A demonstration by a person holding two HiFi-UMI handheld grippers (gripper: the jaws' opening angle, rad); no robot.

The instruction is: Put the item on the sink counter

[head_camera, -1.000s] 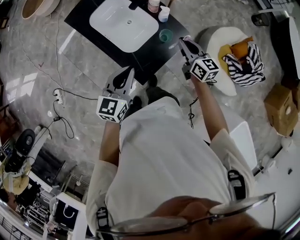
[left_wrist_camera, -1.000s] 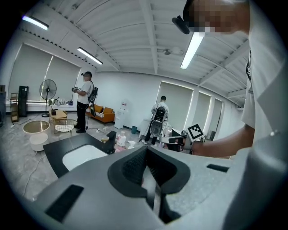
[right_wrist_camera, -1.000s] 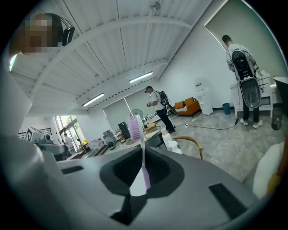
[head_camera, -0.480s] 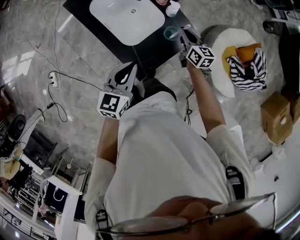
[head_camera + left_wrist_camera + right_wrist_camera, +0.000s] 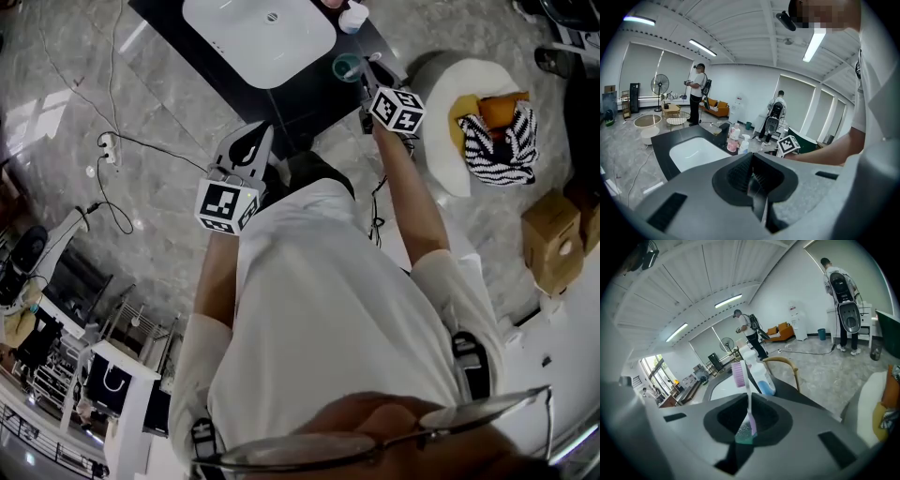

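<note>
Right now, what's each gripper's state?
Left gripper: closed, empty.
Right gripper: jaws opening, with the toothbrush between them and the pads on its handle.

Floor: glossy grey marbled tiles (image 5: 169, 84), with a white power strip (image 5: 106, 150) lying on them.
Ceiling: white ribbed panels (image 5: 740, 23) with long strip lights (image 5: 702, 48), switched on.
Walls: plain white (image 5: 745, 84).
Windows: tall panes behind pale blinds (image 5: 651, 65).
Furniture: orange sofa (image 5: 718, 108) by the far wall; standing fan (image 5: 660, 86) near the windows; low round table (image 5: 647, 121); cardboard box (image 5: 550, 239) on the floor.
</note>
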